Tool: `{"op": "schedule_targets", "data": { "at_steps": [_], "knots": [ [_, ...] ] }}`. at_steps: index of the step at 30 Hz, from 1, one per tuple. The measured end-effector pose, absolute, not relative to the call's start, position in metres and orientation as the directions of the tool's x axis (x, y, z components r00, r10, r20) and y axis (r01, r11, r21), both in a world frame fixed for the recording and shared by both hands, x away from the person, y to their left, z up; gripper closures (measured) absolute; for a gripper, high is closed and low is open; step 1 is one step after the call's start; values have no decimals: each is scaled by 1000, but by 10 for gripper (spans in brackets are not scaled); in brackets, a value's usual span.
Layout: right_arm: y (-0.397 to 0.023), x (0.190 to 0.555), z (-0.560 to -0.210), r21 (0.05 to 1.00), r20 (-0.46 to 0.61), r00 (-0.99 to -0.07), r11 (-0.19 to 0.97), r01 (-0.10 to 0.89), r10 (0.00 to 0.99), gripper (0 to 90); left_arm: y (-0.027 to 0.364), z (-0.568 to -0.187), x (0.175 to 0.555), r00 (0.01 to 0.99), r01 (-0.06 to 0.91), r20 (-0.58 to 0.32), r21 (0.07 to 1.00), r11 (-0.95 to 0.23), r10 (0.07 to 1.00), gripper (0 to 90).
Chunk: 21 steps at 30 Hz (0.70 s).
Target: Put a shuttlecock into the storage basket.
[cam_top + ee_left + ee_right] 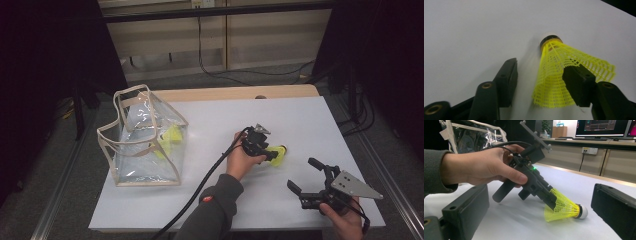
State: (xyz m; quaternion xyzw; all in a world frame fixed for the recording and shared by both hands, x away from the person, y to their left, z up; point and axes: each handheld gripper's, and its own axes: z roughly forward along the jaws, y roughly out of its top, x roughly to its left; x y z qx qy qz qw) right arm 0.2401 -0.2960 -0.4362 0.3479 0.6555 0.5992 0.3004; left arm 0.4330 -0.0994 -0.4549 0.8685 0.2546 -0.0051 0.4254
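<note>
Yellow shuttlecock on white table, between left hand-held gripper jaws, one jaw touching, other apart.

Nothing readable for you here: monitor contents in your right gripper view are too blurred, and no labels or numbers show elsewhere.
</note>
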Motion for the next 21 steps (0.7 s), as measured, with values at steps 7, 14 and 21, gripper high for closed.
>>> {"op": "schedule_targets", "data": {
  "at_steps": [7, 14, 21],
  "knots": [
    [-296, 240, -436, 994, 26, -576, 40, 100, 817, 13, -103, -457, 432, 878, 437, -228, 742, -508, 421, 624],
    [-296, 240, -436, 995, 21, -577, 41, 96, 817, 13, -104, -459, 432, 877, 439, -235, 747, -499, 420, 822],
    [-297, 240, -436, 995, 20, -576, 41, 94, 817, 12, -99, -457, 431, 871, 458, -258, 735, -500, 418, 866]
  ]
}}
